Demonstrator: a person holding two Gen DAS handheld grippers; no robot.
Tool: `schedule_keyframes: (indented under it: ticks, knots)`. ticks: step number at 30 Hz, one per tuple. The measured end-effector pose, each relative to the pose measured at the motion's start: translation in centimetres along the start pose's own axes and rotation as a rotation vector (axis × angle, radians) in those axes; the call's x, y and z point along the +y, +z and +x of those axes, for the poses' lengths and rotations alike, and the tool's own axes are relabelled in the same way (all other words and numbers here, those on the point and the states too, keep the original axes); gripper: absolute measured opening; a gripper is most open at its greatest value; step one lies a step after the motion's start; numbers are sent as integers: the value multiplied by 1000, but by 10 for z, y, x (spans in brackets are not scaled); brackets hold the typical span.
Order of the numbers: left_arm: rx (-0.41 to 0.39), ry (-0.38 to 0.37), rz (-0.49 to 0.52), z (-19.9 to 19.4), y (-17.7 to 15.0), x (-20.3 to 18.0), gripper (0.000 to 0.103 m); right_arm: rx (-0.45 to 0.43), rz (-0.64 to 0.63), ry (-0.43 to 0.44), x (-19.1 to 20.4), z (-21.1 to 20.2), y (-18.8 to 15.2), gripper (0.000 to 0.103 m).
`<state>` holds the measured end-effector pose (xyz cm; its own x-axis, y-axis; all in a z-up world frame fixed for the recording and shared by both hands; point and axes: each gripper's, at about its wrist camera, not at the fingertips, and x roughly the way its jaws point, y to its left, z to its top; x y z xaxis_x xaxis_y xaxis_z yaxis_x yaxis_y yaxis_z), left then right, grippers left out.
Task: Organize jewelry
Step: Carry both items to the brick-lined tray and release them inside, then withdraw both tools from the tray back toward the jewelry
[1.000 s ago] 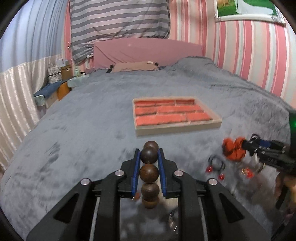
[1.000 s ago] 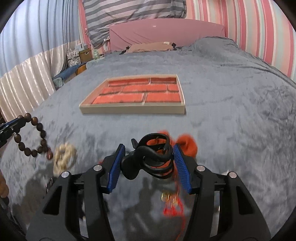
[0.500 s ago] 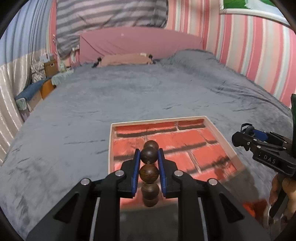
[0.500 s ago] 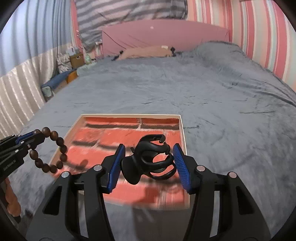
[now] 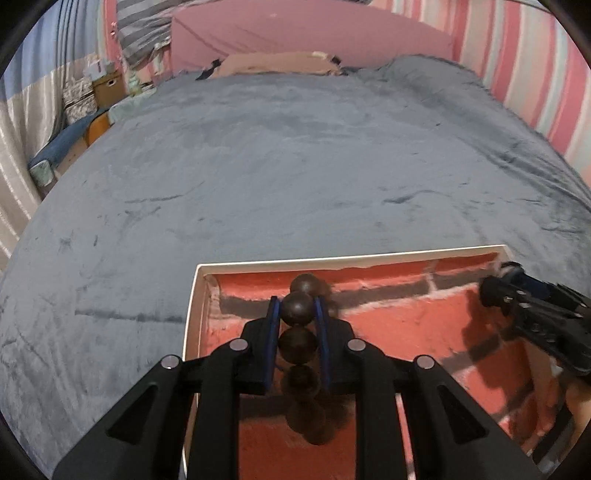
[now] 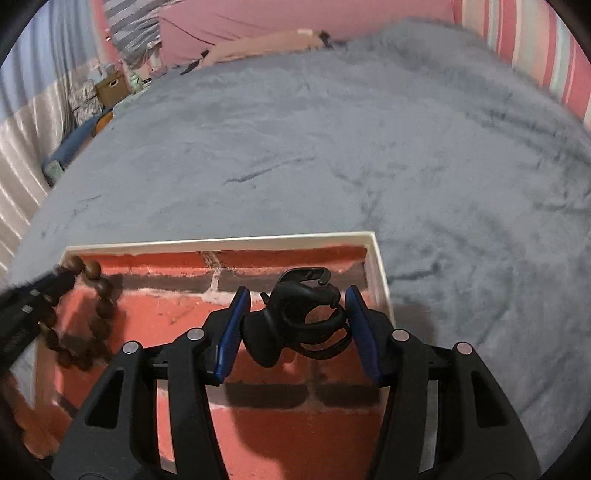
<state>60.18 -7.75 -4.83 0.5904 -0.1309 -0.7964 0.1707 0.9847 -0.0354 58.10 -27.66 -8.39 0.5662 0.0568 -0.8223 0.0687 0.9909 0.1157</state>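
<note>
My left gripper is shut on a brown wooden bead bracelet and holds it over the left part of the cream-rimmed tray with a red brick-pattern floor. The bracelet also hangs at the left in the right wrist view. My right gripper is shut on a black hair claw clip over the tray's right part. The right gripper shows at the right edge of the left wrist view.
The tray lies on a grey plush bedspread. A pink headboard and a tan pillow are at the far end. Boxes and clutter stand beside the bed at the left. A striped wall runs along the right.
Both grippers have moved forward over the tray with their items. The tray now fills the lower part of both views. The loose jewelry on the bedspread has left view.
</note>
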Motion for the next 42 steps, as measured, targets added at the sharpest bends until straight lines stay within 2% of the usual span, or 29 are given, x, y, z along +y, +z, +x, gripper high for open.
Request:
schedule_keyframes:
  ticks: [2,4,8,12,13,14,15,16,17,18,19,23,26,30,31,33,35,38,42]
  knots:
    - [38,1,-20,13,0,6,19,18,-1,0,2,3,3,53]
    - [70,4,-29,24,-1,10,20,15,-42,-47,7,5,5,53]
    - [100,39,-27,32,-1,13,19,72,-39,-57,8,19,4,49]
    - [126,57,-16,37,-2,11,21,71,-46,-83,8,22,2,49]
    - [129,55,-19,37,-1,11,21,71,-45,-82,8,22,2,50]
    - [129,53,-22,36,0,12,21,71,-48,-79,9,21,2,54]
    - [128,56,-21,35,0,12,27,71,-54,-72,11,19,1,60]
    - [126,59,-21,33,1,12,34,69,-56,-68,10,17,2,69]
    - [122,61,-19,30,1,12,50,64,-56,-64,9,15,3,72]
    - [109,69,-17,25,2,12,56,60,-55,-58,10,10,2,72]
    - [100,75,-13,20,2,11,56,59,-55,-56,9,7,3,72]
    - [88,62,-14,-4,-2,11,56,44,-71,-53,10,-14,-6,75]
    - [59,54,-10,-36,-14,12,67,16,-81,-45,8,-40,-16,79]
    - [27,36,-18,-80,-34,18,71,-31,-80,-30,3,-84,-36,83]
    - [17,24,-17,-92,-41,20,72,-50,-74,-15,1,-99,-45,86]
    - [-21,21,-5,-123,-60,23,81,-82,-65,-6,-3,-123,-61,91]
    - [-44,17,1,-144,-74,26,82,-121,-56,-1,-8,-149,-82,95]
    - [-74,-29,-2,-184,-103,30,83,-161,-57,-12,-13,-179,-112,98]
    - [-139,-41,12,-229,-138,28,90,-204,-53,-26,-19,-216,-153,99]
